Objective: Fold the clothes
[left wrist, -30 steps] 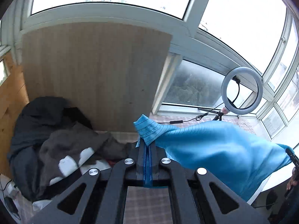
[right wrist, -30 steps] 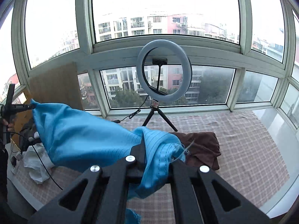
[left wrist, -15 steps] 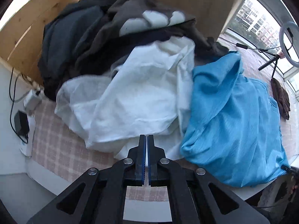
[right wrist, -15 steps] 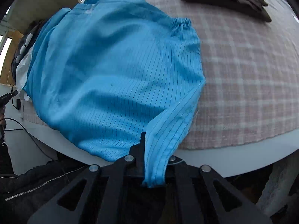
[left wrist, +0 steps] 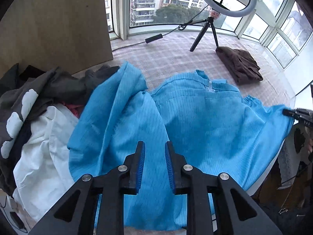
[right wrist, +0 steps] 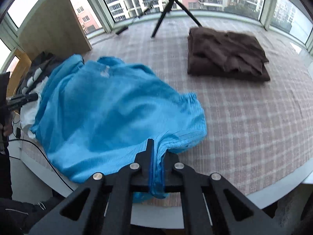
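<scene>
Left gripper (left wrist: 155,152): jaws parted, nothing between the blue pads; half a second ago they were pressed together over the white garment. It now hovers above the blue pinstriped garment (left wrist: 195,129).

Right gripper (right wrist: 157,156): clamped on a bunched edge of the blue pinstriped garment (right wrist: 109,107), as before; cloth hangs down between the fingers.

Garment lies spread on the checked tablecloth (right wrist: 244,121), near edge draping over the table rim, collar toward the window. Its left part overlaps the pile of clothes (left wrist: 39,101), with a white shirt (left wrist: 43,156) beside it.

Folded brown garment (right wrist: 225,54) sits well apart, farther back, near the ring light tripod (left wrist: 209,31). View has swung up since the earlier frame; windows and buildings show again.
</scene>
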`<state>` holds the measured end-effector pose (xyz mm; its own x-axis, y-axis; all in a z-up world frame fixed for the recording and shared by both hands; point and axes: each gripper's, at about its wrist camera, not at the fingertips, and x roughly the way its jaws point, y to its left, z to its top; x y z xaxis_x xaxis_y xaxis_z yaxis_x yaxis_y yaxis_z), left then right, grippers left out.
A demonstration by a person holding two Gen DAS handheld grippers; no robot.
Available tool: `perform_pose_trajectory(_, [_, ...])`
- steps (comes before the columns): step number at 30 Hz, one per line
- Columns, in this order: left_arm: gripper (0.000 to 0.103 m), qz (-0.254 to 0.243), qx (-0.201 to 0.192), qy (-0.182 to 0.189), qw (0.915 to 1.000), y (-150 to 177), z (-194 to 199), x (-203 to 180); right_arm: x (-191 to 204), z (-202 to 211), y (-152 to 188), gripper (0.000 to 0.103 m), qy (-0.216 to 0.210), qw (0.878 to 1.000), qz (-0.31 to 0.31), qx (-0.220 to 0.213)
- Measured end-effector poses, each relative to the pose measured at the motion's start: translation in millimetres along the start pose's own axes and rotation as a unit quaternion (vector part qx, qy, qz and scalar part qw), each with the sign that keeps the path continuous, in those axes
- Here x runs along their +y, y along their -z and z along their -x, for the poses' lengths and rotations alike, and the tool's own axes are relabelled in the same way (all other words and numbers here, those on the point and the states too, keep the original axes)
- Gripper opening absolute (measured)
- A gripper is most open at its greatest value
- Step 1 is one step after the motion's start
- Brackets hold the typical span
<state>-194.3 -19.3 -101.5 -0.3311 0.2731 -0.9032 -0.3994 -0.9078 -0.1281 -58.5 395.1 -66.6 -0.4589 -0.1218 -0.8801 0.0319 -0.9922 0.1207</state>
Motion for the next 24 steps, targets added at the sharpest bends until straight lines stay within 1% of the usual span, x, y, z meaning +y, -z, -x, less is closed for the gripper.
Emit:
perform_pose_trajectory(2, [0.021, 0.022, -0.022, -0.021, 0.9993, 11, 24, 18, 17, 14, -35, 0.006, 0.003, 0.999, 0.02, -0.041])
perform_pose_trajectory(4, [0.021, 0.06, -0.047, -0.04, 0.9963, 34, 51, 44, 57, 32, -83, 0.006, -0.023, 0.995, 0.054, -0.086])
perform_pose_trajectory(6, [0.021, 0.1, -0.071, -0.059, 0.9907, 58, 79, 72, 119, 45, -131, 0.006, -0.061, 0.986, 0.104, -0.118])
perform_pose_trajectory(7, [0.021, 0.124, -0.081, -0.072, 0.9863, 74, 94, 86, 155, 49, -153, 0.006, -0.083, 0.979, 0.133, -0.128])
perform_pose_trajectory(8, [0.02, 0.148, -0.089, -0.086, 0.9812, 93, 107, 99, 196, 49, -171, 0.006, -0.11, 0.972, 0.16, -0.129])
perform_pose_trajectory(10, [0.02, 0.194, -0.097, -0.106, 0.9705, 131, 129, 123, 285, 44, -202, 0.006, -0.174, 0.955, 0.211, -0.118])
perform_pose_trajectory(11, [0.02, 0.213, -0.099, -0.115, 0.9653, 148, 138, 132, 332, 39, -210, 0.006, -0.21, 0.942, 0.239, -0.103])
perform_pose_trajectory(12, [0.02, 0.231, -0.099, -0.123, 0.9602, 164, 146, 140, 377, 29, -210, 0.006, -0.237, 0.931, 0.266, -0.076])
perform_pose_trajectory(14, [0.019, 0.266, -0.099, -0.139, 0.9489, 197, 163, 156, 463, 3, -205, 0.006, -0.269, 0.909, 0.317, -0.014])
perform_pose_trajectory(15, [0.019, 0.278, -0.099, -0.145, 0.9446, 210, 169, 162, 496, -10, -198, 0.006, -0.265, 0.903, 0.338, 0.012])
perform_pose_trajectory(16, [0.019, 0.285, -0.097, -0.147, 0.9422, 220, 171, 164, 521, -22, -189, 0.007, -0.248, 0.9, 0.357, 0.035])
perform_pose_trajectory(17, [0.019, 0.291, -0.096, -0.149, 0.9403, 228, 173, 166, 540, -33, -180, 0.01, -0.231, 0.896, 0.375, 0.059])
perform_pose_trajectory(19, [0.019, 0.294, -0.092, -0.145, 0.9402, 236, 172, 167, 549, -44, -163, 0.016, -0.2, 0.886, 0.409, 0.085])
perform_pose_trajectory(20, [0.019, 0.29, -0.09, -0.141, 0.9423, 236, 170, 166, 550, -48, -154, 0.016, -0.184, 0.881, 0.426, 0.096])
perform_pose_trajectory(21, [0.019, 0.284, -0.088, -0.135, 0.9453, 233, 167, 165, 542, -47, -152, 0.016, -0.175, 0.881, 0.429, 0.099])
perform_pose_trajectory(24, [0.019, 0.224, -0.075, -0.108, 0.9656, 191, 137, 126, 494, -33, -158, 0.018, -0.167, 0.891, 0.411, 0.095])
